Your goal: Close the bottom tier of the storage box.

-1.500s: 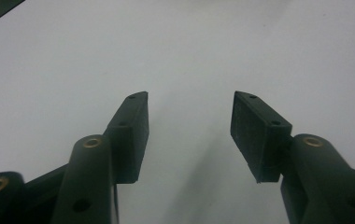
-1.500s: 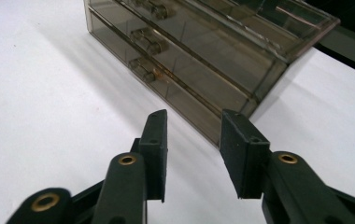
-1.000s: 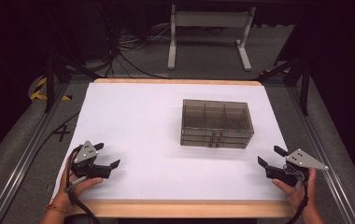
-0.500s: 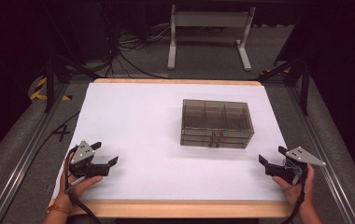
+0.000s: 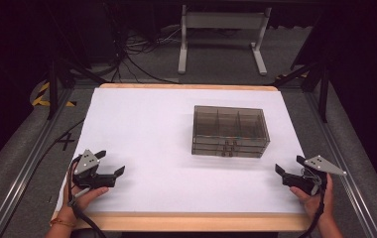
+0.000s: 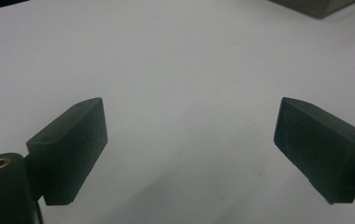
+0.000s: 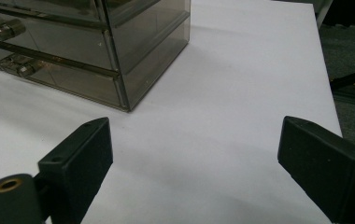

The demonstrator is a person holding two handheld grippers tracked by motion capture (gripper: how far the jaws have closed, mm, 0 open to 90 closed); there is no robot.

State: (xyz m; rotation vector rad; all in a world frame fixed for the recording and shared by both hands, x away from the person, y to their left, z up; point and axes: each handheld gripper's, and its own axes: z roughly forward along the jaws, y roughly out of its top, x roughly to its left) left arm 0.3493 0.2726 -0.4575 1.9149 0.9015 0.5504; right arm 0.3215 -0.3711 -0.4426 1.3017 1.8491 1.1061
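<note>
White paper covers the table [image 5: 142,124], which has a pale wooden rim and sits in a dark room; cables and a grey metal stand [image 5: 221,37] lie on the floor at the top of the high view

Right of centre in the high view stands a smoky, see-through drawer box [image 5: 230,131], upright, with 2 small knobs [image 5: 227,148] on its near face. Thin dividers show through its top

At the lower left of the high view, a hand holds the left gripper [image 5: 111,163] low over the paper, near the table's near edge. Its jaws stand wide apart with nothing between them. The left gripper view shows its 2 black fingers [image 6: 70,151] over bare white paper, with a corner of the drawer box at the upper right of that frame

At the lower right of the high view, the other hand holds the right gripper [image 5: 289,164] near the paper's right edge. Its jaws have just been opening and now stand wide, with nothing between them. The right gripper view shows the drawer box at the upper left of the frame, well apart from the fingers [image 7: 80,168]

Both grippers are well apart from the drawer box
</note>
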